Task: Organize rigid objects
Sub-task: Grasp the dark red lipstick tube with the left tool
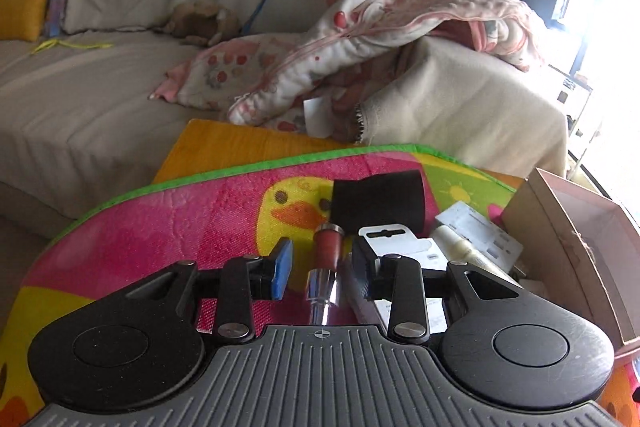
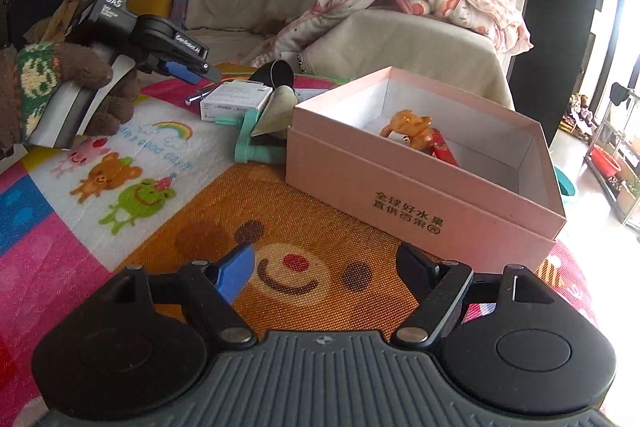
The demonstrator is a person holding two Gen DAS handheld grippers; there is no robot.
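Note:
A silver tube with a red end (image 1: 326, 255) lies on the colourful play mat (image 1: 180, 219). My left gripper (image 1: 322, 265) straddles it, its pads a little apart from the tube on both sides. The right wrist view shows that left gripper (image 2: 192, 71), held by a gloved hand (image 2: 72, 79), low over the tube (image 2: 198, 97). A pink box (image 2: 420, 203) stands open on the mat, with a golden figurine (image 2: 408, 127) and a red item (image 2: 442, 147) inside. My right gripper (image 2: 328, 271) hangs wide open in front of the box with nothing between its fingers.
Beside the tube lie a black cylinder (image 1: 376, 203), a white card pack (image 1: 400, 243), a cream tube (image 1: 460, 247), a small white box (image 2: 236, 99) and a teal piece (image 2: 248, 147). Behind the mat stands a sofa (image 1: 80, 107) with a blanket (image 1: 380, 27).

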